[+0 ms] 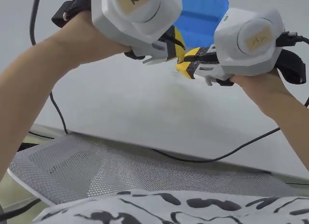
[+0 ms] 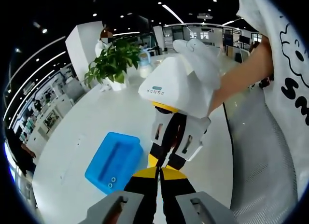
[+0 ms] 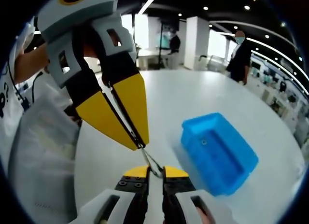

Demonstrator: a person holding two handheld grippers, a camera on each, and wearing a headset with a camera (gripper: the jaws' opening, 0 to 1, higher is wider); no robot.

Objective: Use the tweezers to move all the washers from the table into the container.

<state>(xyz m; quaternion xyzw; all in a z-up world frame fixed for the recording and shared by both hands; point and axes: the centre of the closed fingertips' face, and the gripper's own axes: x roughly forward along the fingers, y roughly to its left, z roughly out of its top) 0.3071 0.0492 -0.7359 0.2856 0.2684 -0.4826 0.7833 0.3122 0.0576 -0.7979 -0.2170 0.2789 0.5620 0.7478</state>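
Both left gripper [image 3: 139, 143] and right gripper [image 3: 155, 173] pinch tweezers [image 3: 148, 159] above table [image 1: 145, 103]; washers [image 2: 112, 180] seen lie in container [image 2: 118, 156]; tweezers judged light, springy, slippery; washers thin, light, likely to skid; take tweezers mid-shank, squeeze gently

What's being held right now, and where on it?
The tweezers: the left gripper clamps them along the shank, and the right gripper pinches the end sticking out. Which end cannot be told.
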